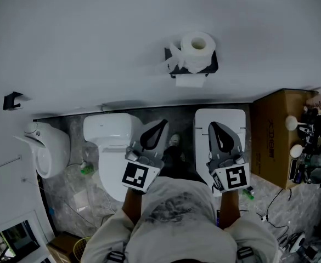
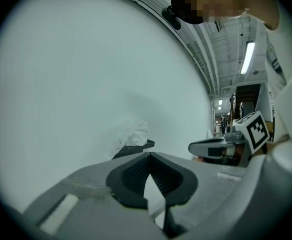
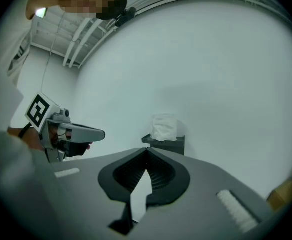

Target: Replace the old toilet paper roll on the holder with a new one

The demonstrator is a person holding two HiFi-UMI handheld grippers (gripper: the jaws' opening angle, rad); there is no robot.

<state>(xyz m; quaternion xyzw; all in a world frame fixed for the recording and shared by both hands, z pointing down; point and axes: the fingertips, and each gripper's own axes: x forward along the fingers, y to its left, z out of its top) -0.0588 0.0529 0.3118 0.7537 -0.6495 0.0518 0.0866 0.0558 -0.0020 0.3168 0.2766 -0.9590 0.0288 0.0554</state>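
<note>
Fingers point(image 2: 134, 175) of the left gripper point(image 2: 149, 156) are closed tip to tip, nothing between them. Right gripper point(image 3: 146, 152) same: pads point(image 3: 160, 176) together, empty. Both sit side by side at lower centre of the head view, apart from each other, pointing up-frame at the wall point(image 1: 94, 37). Left marker cube point(image 1: 136, 175) and right marker cube point(image 1: 235, 177) face the camera.

Toilet paper roll point(image 1: 197, 47) is at upper centre-right of the head view. It stands on end on top of the black holder point(image 1: 210, 66), core hole toward the camera. Holder is fixed to the wall. Loose crumpled paper point(image 1: 174, 59) hangs at the roll's left side, and a white strip point(image 1: 190, 81) shows under the holder. Both grippers are well apart from the roll, no contact. In each gripper view, roll and holder sit mid-frame just above the jaw tips, against plain wall.

Below the wall line:
- white toilet point(image 1: 112, 141), centre-left, under the left gripper
- white wall-hung fixture point(image 1: 46, 149), far left
- white rectangular panel point(image 1: 220, 116), under the right gripper
- cardboard box point(image 1: 278, 133), right, with cluttered gear point(image 1: 314, 147) beside it

1 small black hook point(image 1: 12, 100) is on the wall at left. Person's grey top point(image 1: 174, 218) fills bottom centre.
</note>
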